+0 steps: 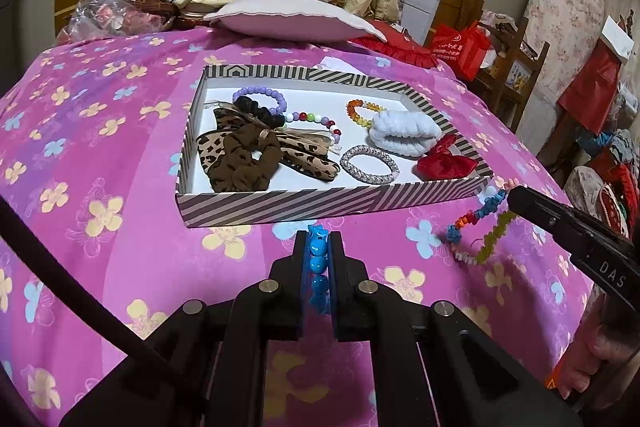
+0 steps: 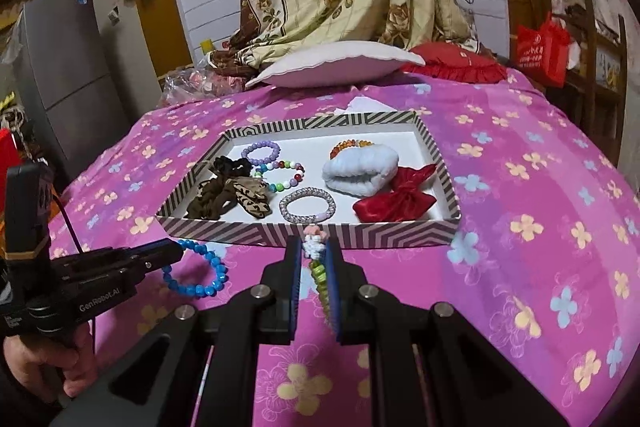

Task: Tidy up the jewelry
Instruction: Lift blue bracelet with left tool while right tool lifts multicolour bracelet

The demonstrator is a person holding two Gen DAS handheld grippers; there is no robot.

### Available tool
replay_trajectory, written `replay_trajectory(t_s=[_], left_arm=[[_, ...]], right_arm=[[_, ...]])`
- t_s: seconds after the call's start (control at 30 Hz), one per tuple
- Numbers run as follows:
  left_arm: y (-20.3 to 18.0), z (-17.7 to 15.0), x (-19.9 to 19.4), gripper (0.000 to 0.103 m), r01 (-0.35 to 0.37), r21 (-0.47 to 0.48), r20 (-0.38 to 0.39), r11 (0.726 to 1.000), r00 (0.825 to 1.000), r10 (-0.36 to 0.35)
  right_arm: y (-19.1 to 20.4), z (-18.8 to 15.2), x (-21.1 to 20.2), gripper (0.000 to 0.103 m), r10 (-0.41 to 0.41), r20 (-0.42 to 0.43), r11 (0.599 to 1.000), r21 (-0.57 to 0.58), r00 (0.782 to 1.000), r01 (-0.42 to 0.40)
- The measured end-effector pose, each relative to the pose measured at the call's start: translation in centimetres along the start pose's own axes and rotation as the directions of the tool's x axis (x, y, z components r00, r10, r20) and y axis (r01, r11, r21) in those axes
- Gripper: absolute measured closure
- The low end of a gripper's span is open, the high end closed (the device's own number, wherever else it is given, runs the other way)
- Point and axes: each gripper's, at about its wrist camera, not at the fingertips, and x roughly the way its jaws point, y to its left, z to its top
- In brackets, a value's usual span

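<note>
Left gripper (image 1: 318, 247) clamps blue bead bracelet (image 2: 200, 273); right gripper (image 2: 314, 255) clamps multicolour bracelet (image 1: 478, 227). Both loops dangle just short of striped box (image 1: 320, 205) near wall (box dead ahead). Right looks nearer rim.

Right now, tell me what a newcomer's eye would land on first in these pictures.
The striped box in the middle of the pink flowered bedspread, filled with bead bracelets and scrunchies. In front of it, the left gripper is shut on a blue bead bracelet, and the right gripper on a multicoloured bracelet, both still outside the box.
</note>
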Motion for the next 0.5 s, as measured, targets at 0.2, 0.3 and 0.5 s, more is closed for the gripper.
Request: replay_trajectory(t_s=[0.2,0.3,0.5], left_arm=[[-0.14,-0.01,0.05,0.103,-0.001,0.003,-0.003,1.000,1.000,0.001],[-0.14,-0.02,0.08,0.103,-0.003,0.005,-0.003,1.000,1.000,0.003],[-0.14,-0.04,0.10,0.103,-0.003,0.005,-0.004,1.000,1.000,0.003]], right_arm=[[0.23,-0.02,-0.08,0.091,-0.001,0.005,1.000,-0.013,1.000,0.001],[0.35,-0.05,-0.22,0.091,-0.012,0.015,1.000,-0.022,1.000,0.013],[-0.31,-0.06,-0.14,0.091,0.010,0.019,1.000,0.015,1.000,-0.010]])
